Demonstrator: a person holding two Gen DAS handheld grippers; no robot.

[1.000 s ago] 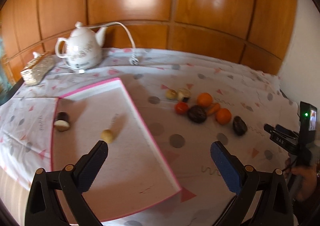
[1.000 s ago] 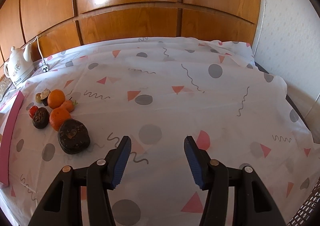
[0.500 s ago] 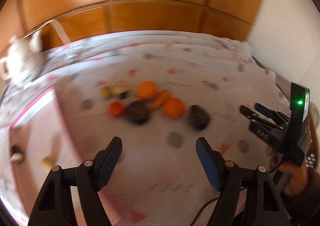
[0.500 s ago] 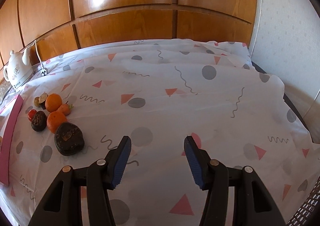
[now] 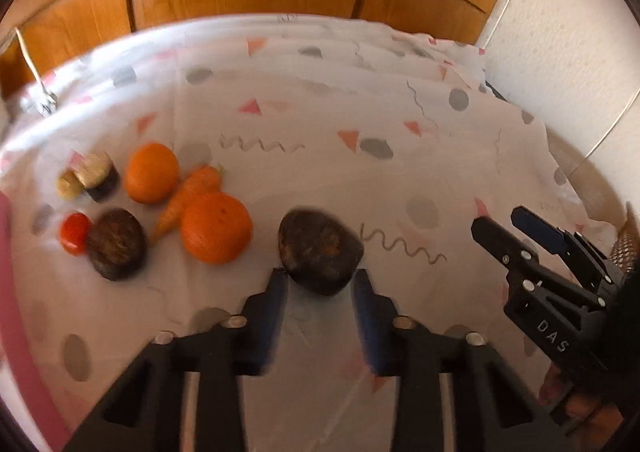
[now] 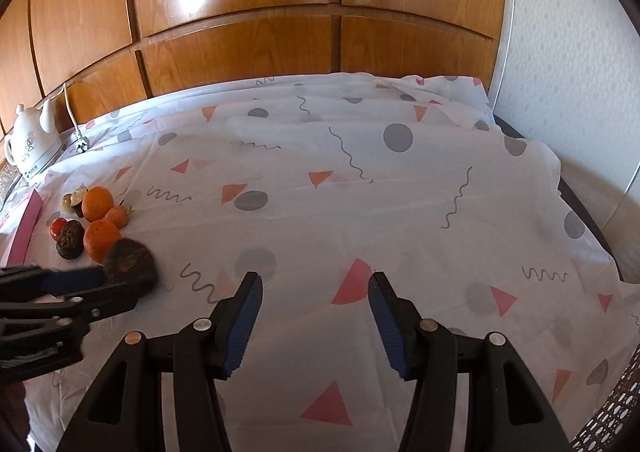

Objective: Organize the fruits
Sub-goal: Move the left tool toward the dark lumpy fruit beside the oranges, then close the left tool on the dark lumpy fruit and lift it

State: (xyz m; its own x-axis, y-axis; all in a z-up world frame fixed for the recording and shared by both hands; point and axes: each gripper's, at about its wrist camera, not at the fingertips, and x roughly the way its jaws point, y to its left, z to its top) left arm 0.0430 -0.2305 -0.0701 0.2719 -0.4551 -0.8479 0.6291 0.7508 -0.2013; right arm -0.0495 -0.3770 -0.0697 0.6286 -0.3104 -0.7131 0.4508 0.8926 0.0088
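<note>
Since half a second ago the left tool (image 5: 320, 278) is swinging off the pink tray and closing in on the dark fruit (image 5: 320, 250); its jaws are now standing open, narrowed, with the fruit lying between the fingertips on the patterned cloth (image 5: 304, 100). An orange (image 5: 216, 227) is sitting just left of it, with a carrot (image 5: 188, 194) beyond. The right tool (image 6: 316, 304) is hovering open over bare cloth, well apart from the fruits.

White letters "DAS" stand on the right claw's (image 5: 520, 226) black body
</note>
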